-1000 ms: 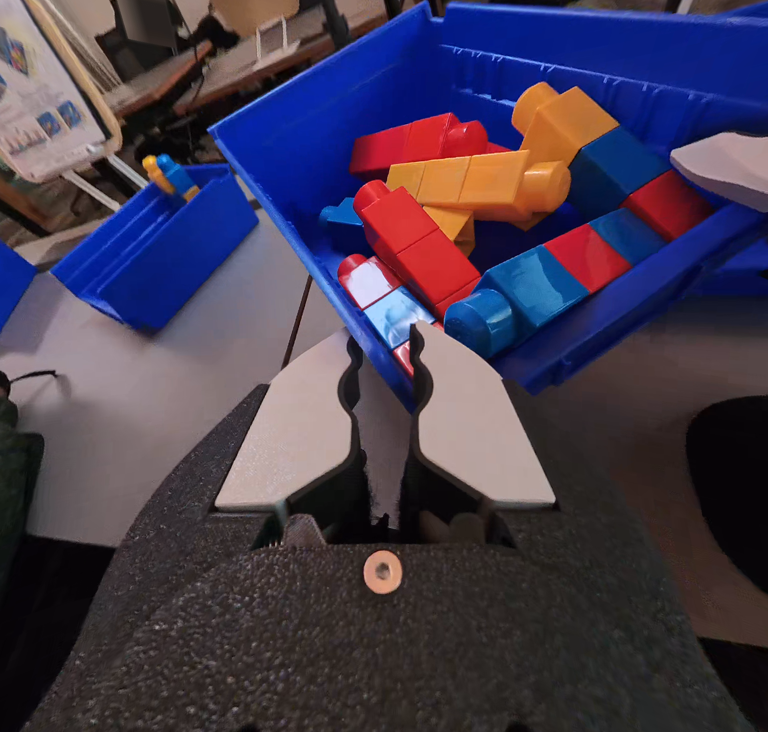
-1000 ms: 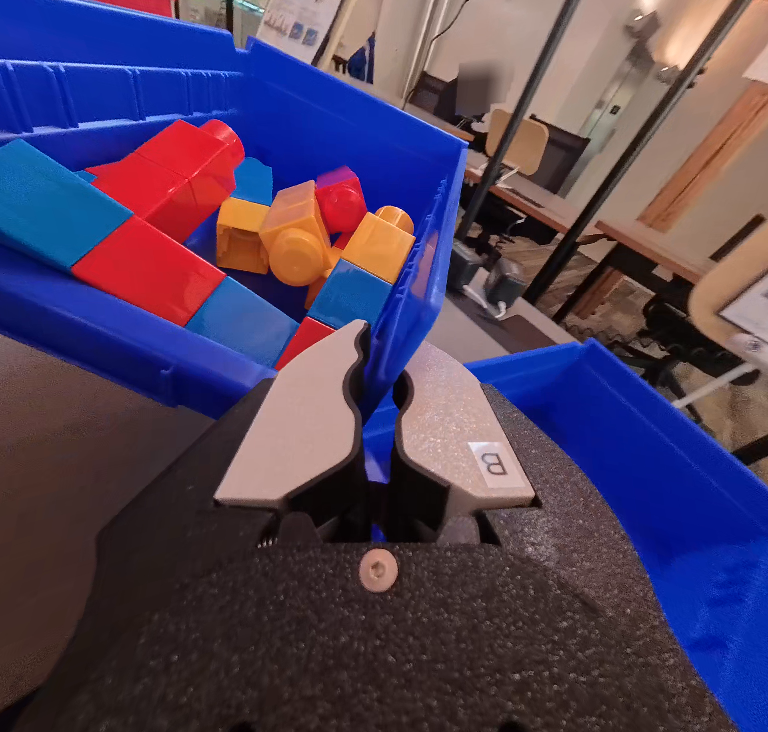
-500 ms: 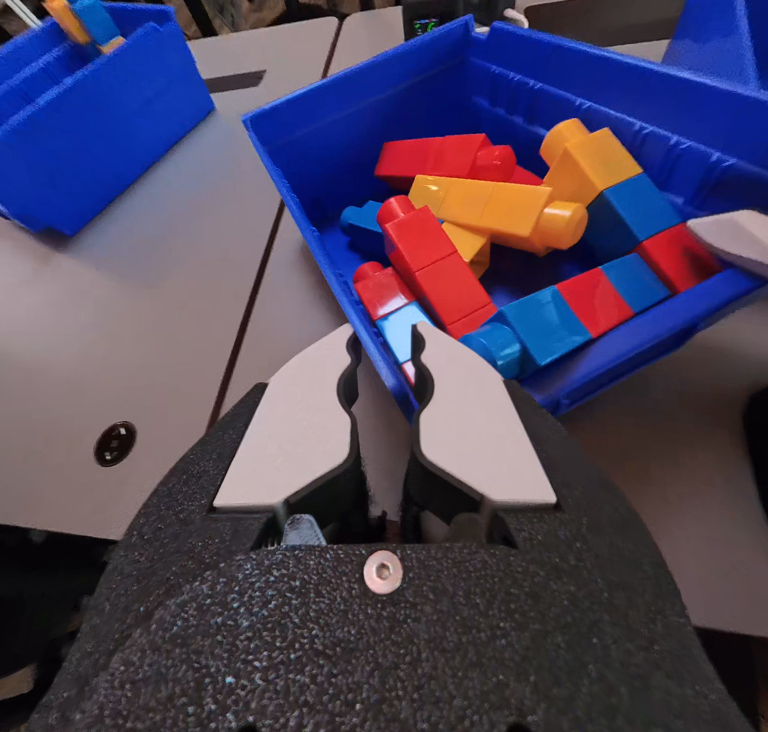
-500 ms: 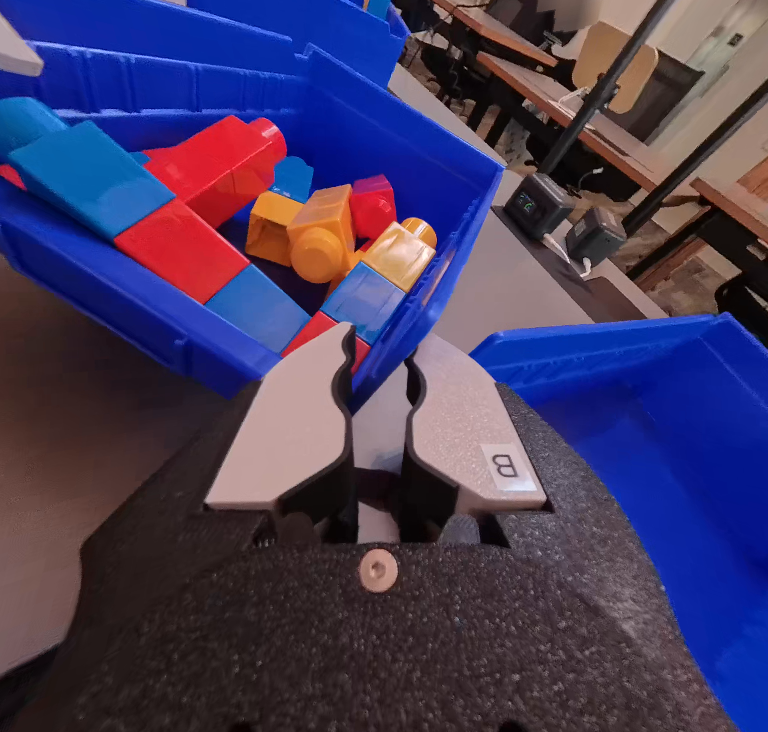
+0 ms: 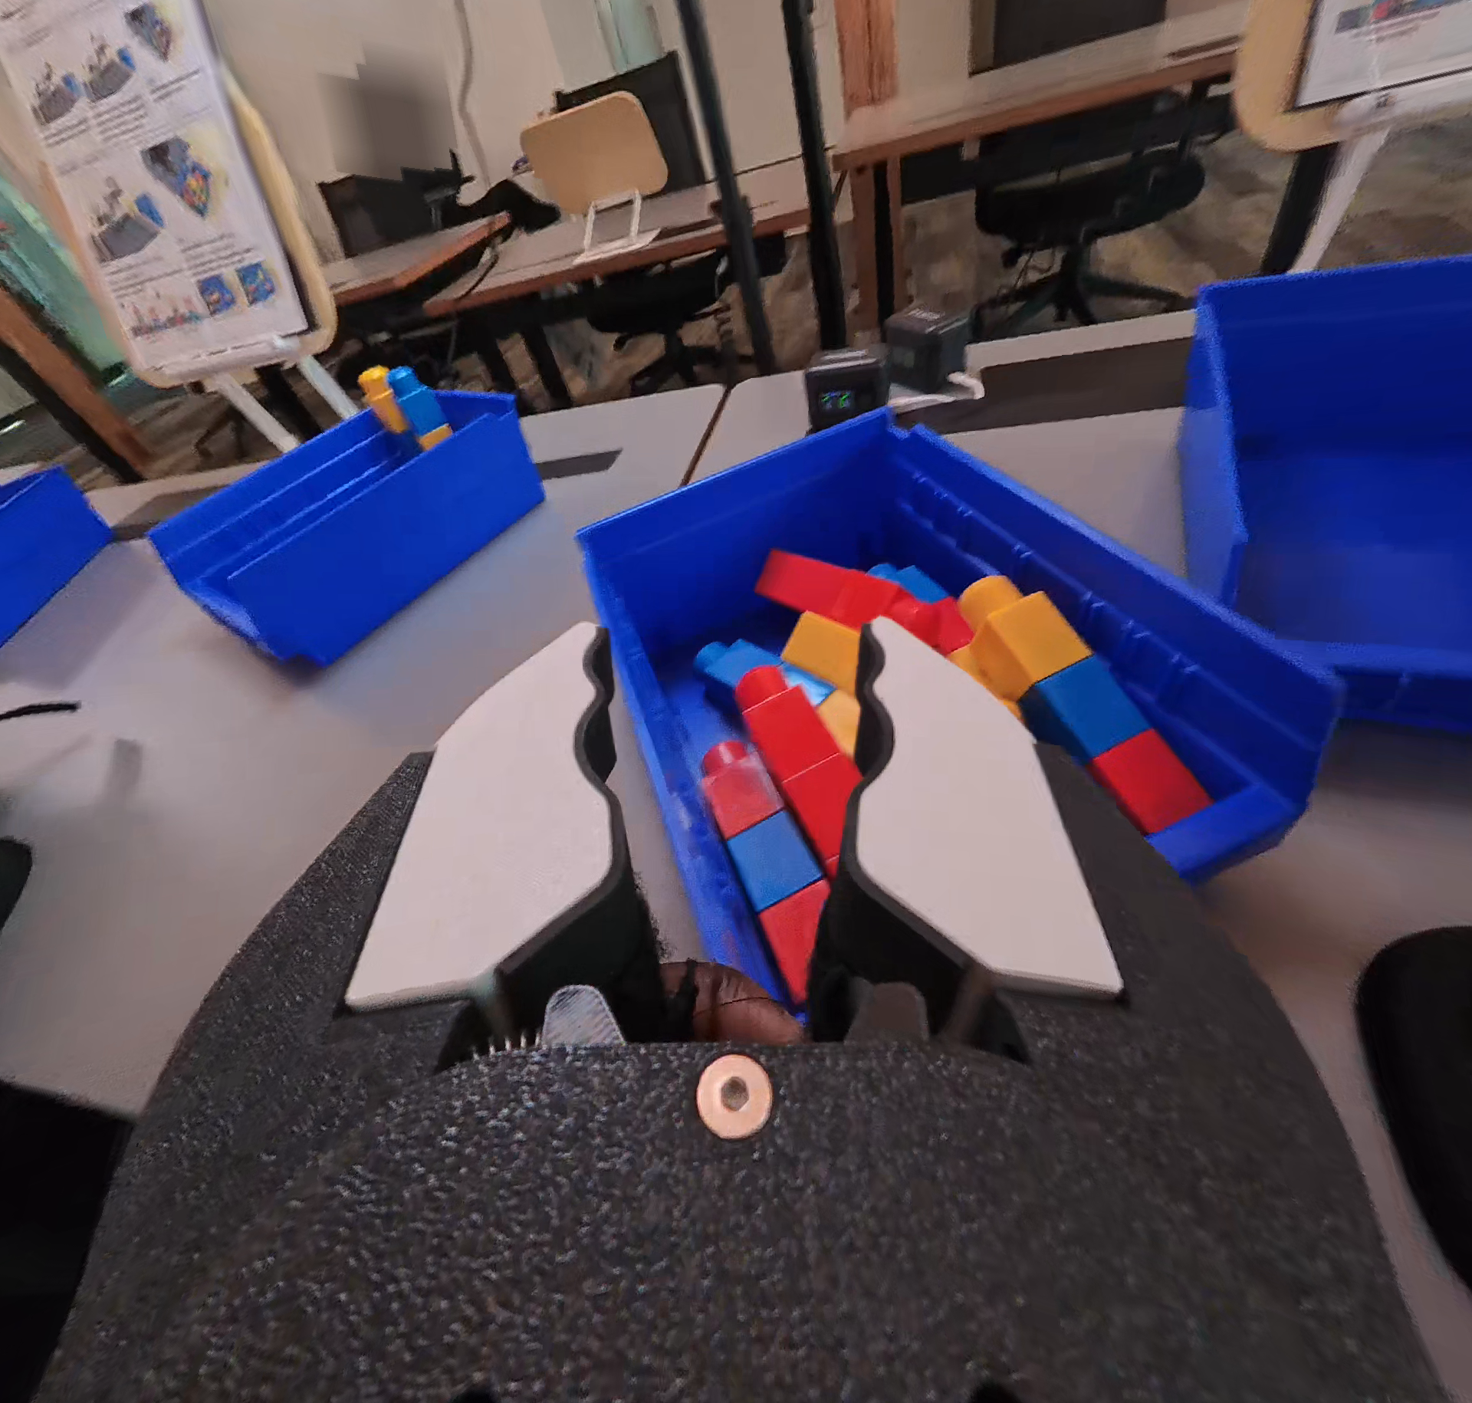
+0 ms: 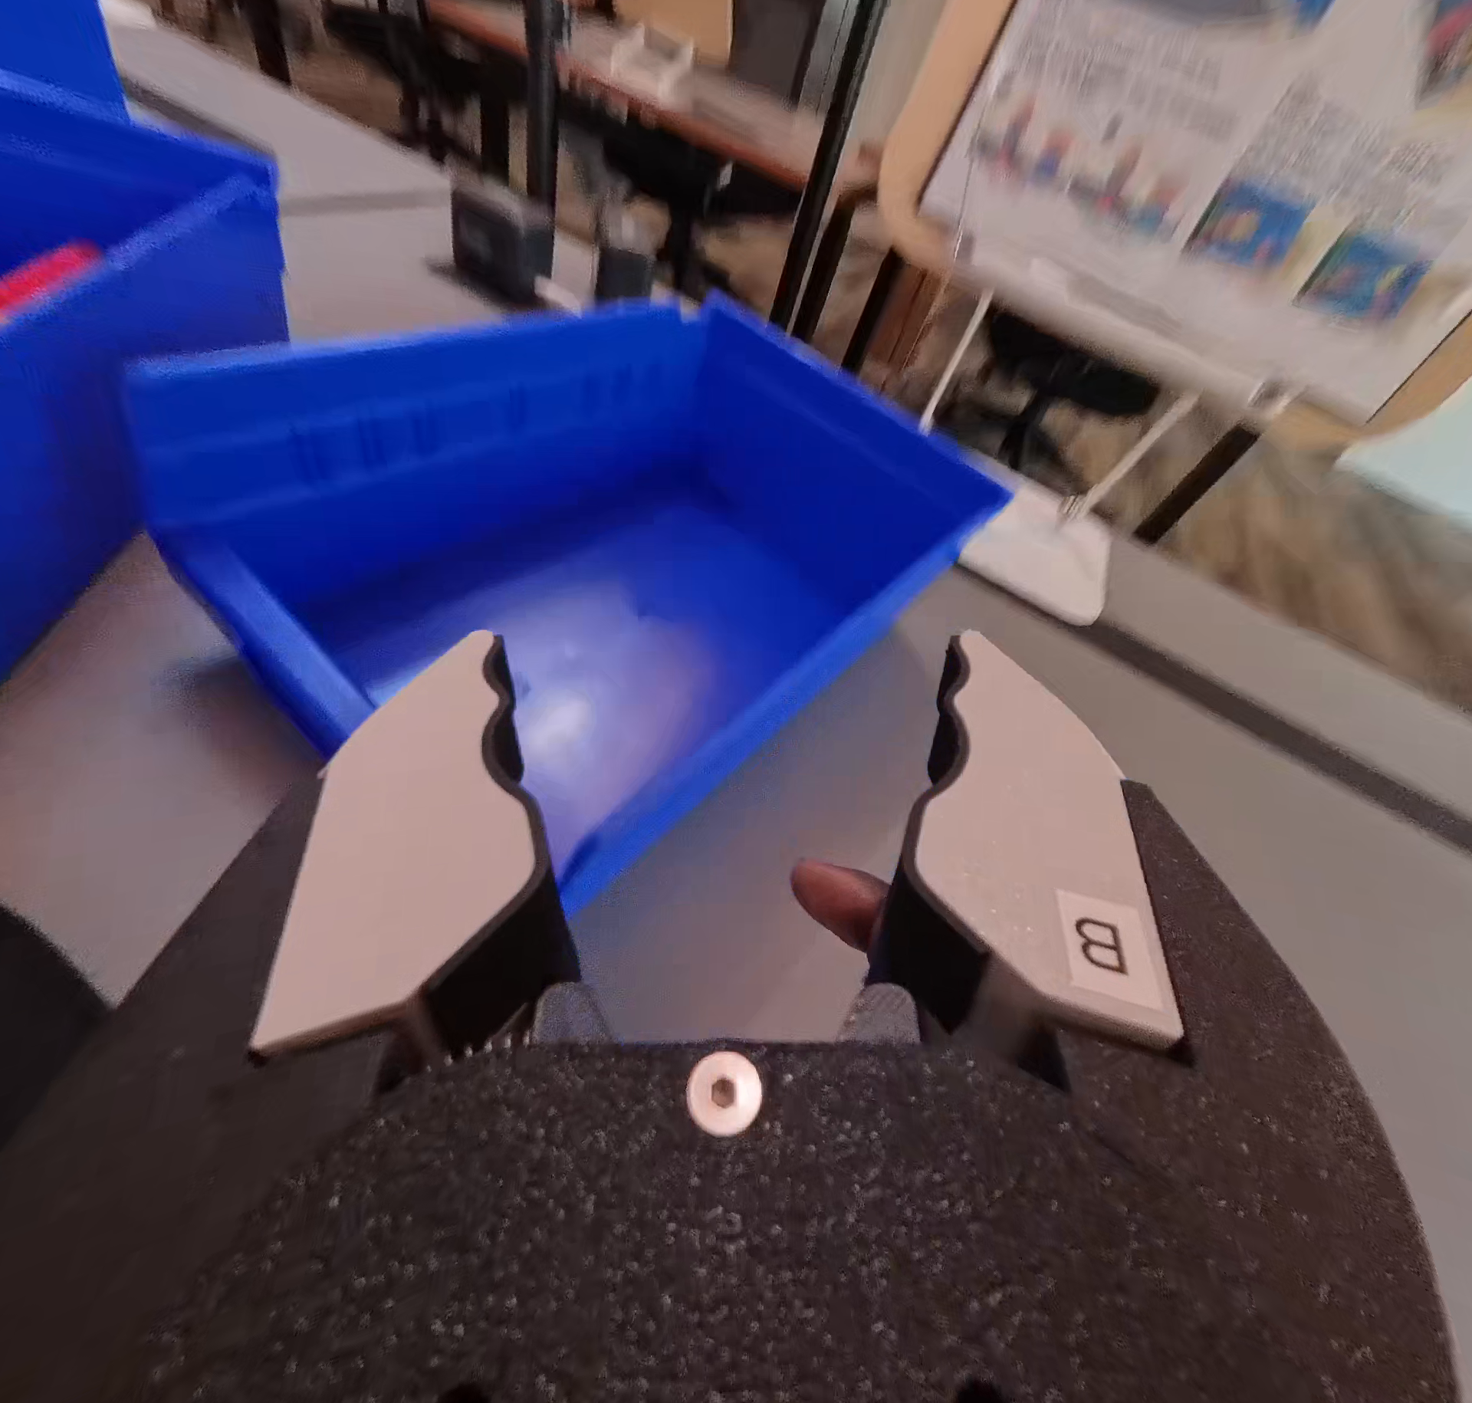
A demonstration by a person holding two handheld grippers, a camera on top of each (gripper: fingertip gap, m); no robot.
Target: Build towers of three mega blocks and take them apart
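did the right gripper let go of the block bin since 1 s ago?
Yes. The right gripper was clamped on the block bin wall; now it is open and swung right, over the empty bin.

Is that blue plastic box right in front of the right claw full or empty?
Empty, as far as shows. The blue plastic box has a bare blue floor with only a light glare; the right claw, open, hides a small part of it.

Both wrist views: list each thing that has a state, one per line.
left gripper: jaws open, holding nothing
right gripper: jaws wide open, holding nothing
block bin: on the table, holding assembled towers lying down
right bin: upright, no blocks showing
far left bin: blocks sticking up inside
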